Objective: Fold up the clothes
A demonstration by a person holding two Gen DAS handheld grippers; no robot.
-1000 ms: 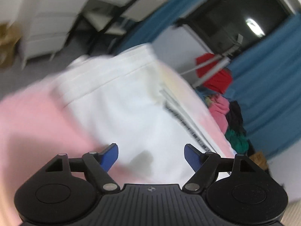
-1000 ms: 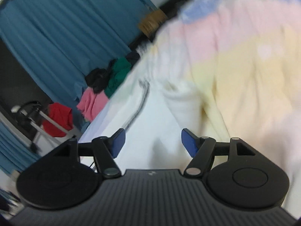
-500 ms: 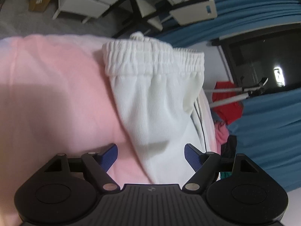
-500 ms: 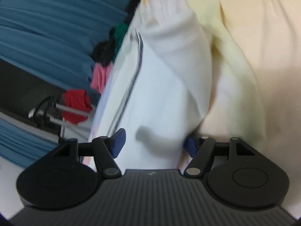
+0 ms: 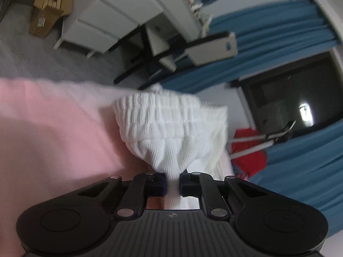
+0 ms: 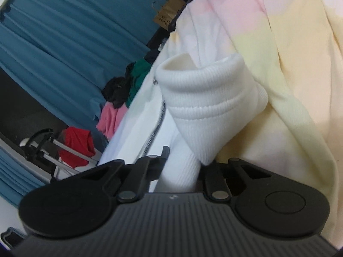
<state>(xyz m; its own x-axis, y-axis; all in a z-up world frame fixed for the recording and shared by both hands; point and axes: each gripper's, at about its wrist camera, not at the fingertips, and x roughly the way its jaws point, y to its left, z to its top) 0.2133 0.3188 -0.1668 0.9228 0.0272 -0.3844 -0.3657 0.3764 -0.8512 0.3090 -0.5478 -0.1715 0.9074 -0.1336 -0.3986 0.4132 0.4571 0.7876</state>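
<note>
Blue curtains (image 5: 285,27) hang behind a white drawer unit (image 5: 107,21) on grey carpet (image 5: 38,62). Bedding (image 5: 42,139), pink to pale yellow, forms the work surface. Left gripper (image 5: 172,184) has just closed, pinching the white ribbed garment (image 5: 169,132) lying on the bedding. Right gripper (image 6: 182,169) likewise has just clamped the garment's other end.

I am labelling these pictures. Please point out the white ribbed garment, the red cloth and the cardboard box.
white ribbed garment (image 5: 163,128), left wrist view, elastic waistband
red cloth (image 6: 77,145), right wrist view, middle
cardboard box (image 5: 49,10), left wrist view, open flaps
</note>
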